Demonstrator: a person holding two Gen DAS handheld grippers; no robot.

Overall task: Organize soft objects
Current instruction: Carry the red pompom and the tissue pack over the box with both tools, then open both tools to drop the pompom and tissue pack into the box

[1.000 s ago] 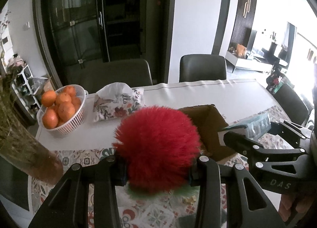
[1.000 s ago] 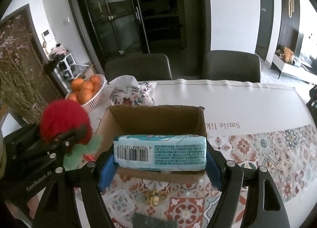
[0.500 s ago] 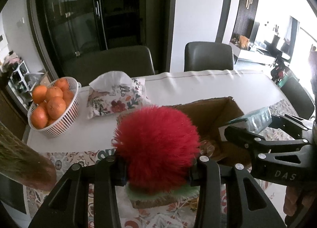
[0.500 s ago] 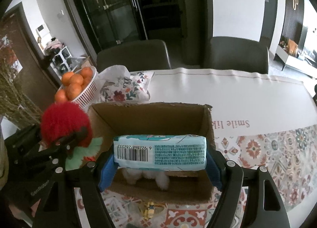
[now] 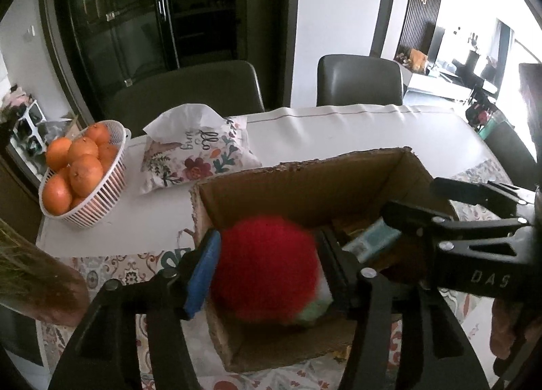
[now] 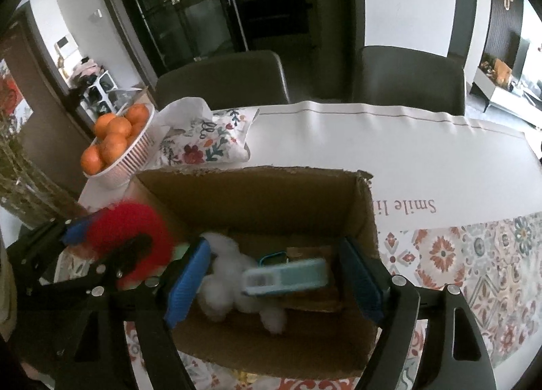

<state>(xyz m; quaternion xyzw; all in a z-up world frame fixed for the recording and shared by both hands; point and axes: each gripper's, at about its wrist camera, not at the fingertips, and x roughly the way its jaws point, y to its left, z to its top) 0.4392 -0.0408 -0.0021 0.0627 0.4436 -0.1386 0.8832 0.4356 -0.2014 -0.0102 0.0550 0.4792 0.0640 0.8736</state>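
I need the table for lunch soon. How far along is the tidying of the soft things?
Done: a white plush already lies in the cardboard box. In hand: both grippers are over the box with jaws opening; the red pom-pom and the tissue pack, both blurred, look just released. Left: the floral tissue pouch, if it counts.

A bright red pompom [image 5: 266, 268] with a pale green base sits in the brown cardboard box [image 6: 257, 200], beside a white fluffy toy [image 6: 233, 285] and a light blue tissue pack [image 6: 288, 276]. Behind the box lie a white floral-printed pillow [image 5: 200, 156] and oranges [image 5: 76, 163] in a white ribbed basket [image 5: 98, 193].
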